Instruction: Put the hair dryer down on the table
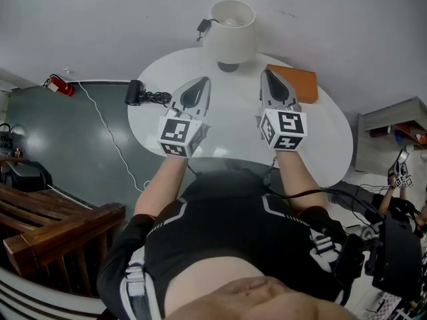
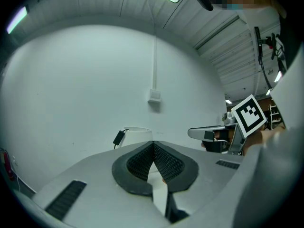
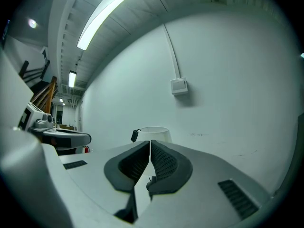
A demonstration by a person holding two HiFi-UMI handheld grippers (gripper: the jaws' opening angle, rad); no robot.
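Over the near half of the round white table (image 1: 320,145), left gripper (image 1: 193,93) and right gripper (image 1: 274,89) side by side, level, tips toward the far wall. Left jaws pressed together at the tips, ribbed pads (image 2: 167,164) meeting in a point, nothing pinched between them. Right jaws likewise closed, pads (image 3: 164,161) drawn up against each other, empty. Behind each set of jaws, a marker cube, then a bare forearm. Left of the left gripper, at the table's left rim, the black hair dryer (image 1: 136,93), lying on the tabletop with its black cord (image 1: 158,98) bunched beside it, clear of both grippers. Ahead, at the table's far edge, a lamp (image 1: 230,29) with a white shade. Just right of the right gripper's tips, a flat orange-brown board (image 1: 298,83) on the tabletop. Beyond the table, a plain white wall with a small box (image 2: 154,96) on a thin conduit. Down on the left, dark green floor (image 1: 67,139), a red object (image 1: 60,85) by the wall, a thin white cable (image 1: 110,135) across the floor, and dark wooden slats (image 1: 53,225) at the lower corner.
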